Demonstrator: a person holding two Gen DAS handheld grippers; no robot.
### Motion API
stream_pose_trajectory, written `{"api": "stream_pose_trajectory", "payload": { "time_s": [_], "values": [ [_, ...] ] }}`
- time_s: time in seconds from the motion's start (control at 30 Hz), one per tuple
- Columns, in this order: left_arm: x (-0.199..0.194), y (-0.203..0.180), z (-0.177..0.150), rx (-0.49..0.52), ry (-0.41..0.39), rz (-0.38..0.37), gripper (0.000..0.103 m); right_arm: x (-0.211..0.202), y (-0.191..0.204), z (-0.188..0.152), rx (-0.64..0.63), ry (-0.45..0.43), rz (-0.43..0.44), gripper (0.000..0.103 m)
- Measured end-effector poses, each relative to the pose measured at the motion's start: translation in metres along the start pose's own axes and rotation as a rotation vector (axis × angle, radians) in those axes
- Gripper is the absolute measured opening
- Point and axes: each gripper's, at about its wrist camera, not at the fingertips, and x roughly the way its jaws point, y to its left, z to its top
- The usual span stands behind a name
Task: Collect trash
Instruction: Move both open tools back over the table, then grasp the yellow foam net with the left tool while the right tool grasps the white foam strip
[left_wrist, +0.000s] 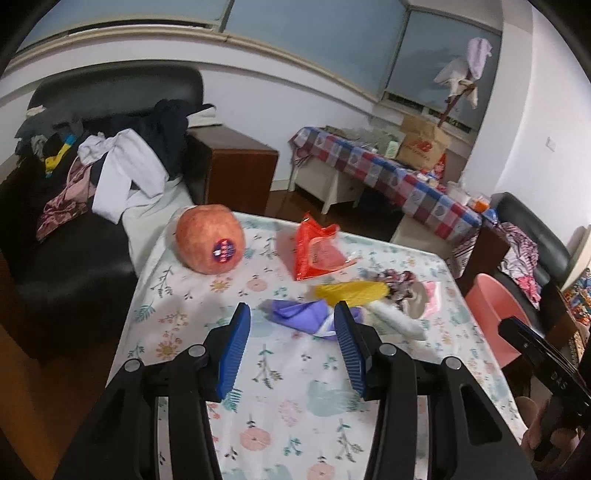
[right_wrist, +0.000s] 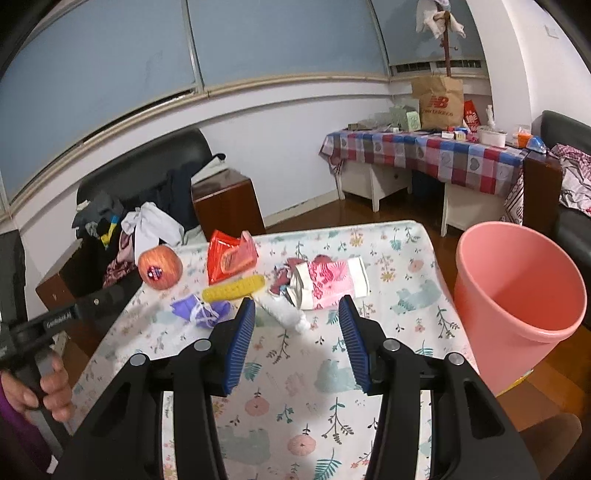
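Trash lies on the floral table (left_wrist: 288, 391): a crumpled purple wrapper (left_wrist: 299, 314), a yellow corn cob (left_wrist: 351, 291), a red wrapper (left_wrist: 317, 251), a white tissue (left_wrist: 399, 319) and a pink flowered packet (right_wrist: 328, 284). My left gripper (left_wrist: 291, 317) is open, its fingertips either side of the purple wrapper and just short of it. My right gripper (right_wrist: 297, 308) is open above the table, with the white tissue (right_wrist: 284, 314) between its fingertips. The purple wrapper (right_wrist: 201, 310), corn cob (right_wrist: 234, 290) and red wrapper (right_wrist: 231, 258) lie to its left.
A pink bin (right_wrist: 517, 295) stands off the table's right edge, also in the left wrist view (left_wrist: 496, 314). A pink stickered fruit (left_wrist: 210, 240) sits at the table's far left. A black sofa with clothes (left_wrist: 92, 184) is on the left, a checked side table (right_wrist: 424, 155) behind.
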Motion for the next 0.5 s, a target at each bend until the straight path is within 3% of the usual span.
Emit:
{"api": "stream_pose_trajectory", "payload": {
  "time_s": [0.13, 0.27, 0.37, 0.5],
  "values": [
    [0.015, 0.0, 0.0, 0.014, 0.041, 0.026, 0.046, 0.014, -0.008, -0.003, 0.018, 0.032, 0.013, 0.048],
    [0.03, -0.007, 0.0, 0.032, 0.079, 0.007, 0.047, 0.026, -0.013, -0.007, 0.033, 0.061, 0.027, 0.048],
    [0.042, -0.015, 0.001, 0.07, 0.092, 0.022, 0.052, 0.034, -0.017, -0.009, 0.04, 0.08, 0.039, 0.048],
    [0.063, -0.013, 0.004, 0.048, 0.137, 0.036, 0.052, 0.041, -0.025, -0.01, 0.071, 0.105, 0.058, 0.048]
  ]
}}
